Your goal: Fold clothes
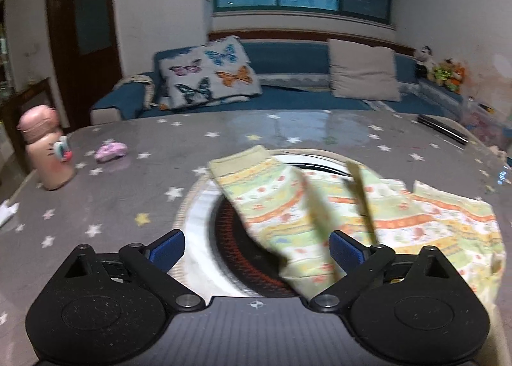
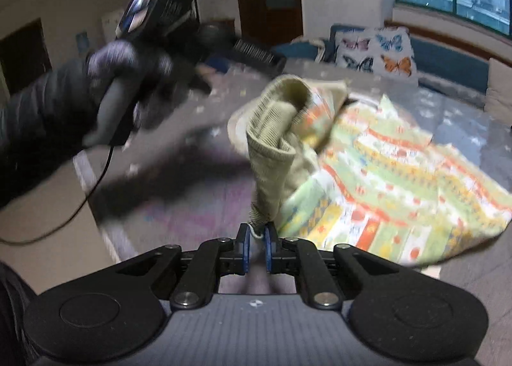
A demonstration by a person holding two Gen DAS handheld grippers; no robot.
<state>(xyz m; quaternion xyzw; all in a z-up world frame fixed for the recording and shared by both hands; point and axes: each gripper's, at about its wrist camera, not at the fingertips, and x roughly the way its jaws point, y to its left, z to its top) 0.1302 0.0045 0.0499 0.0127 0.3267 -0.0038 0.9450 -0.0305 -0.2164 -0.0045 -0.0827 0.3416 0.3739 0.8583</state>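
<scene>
A small garment (image 1: 336, 209) in yellow, green and orange print with a ribbed olive cuff lies partly folded on the star-patterned table (image 1: 128, 193), over a round induction plate (image 1: 230, 238). My left gripper (image 1: 257, 246) is open and empty, its right pad close to the garment's near fold. My right gripper (image 2: 257, 239) is shut on the garment's ribbed cuff (image 2: 272, 155) and lifts that end above the table. The rest of the garment (image 2: 400, 180) trails to the right. The gloved hand holding the left gripper (image 2: 128, 84) shows at the left of the right wrist view.
A pink bottle (image 1: 43, 148) stands at the table's left edge, with a small pink toy (image 1: 112, 150) near it. A dark flat object (image 1: 443, 131) lies at the far right edge. A blue sofa (image 1: 288, 78) with cushions stands behind the table.
</scene>
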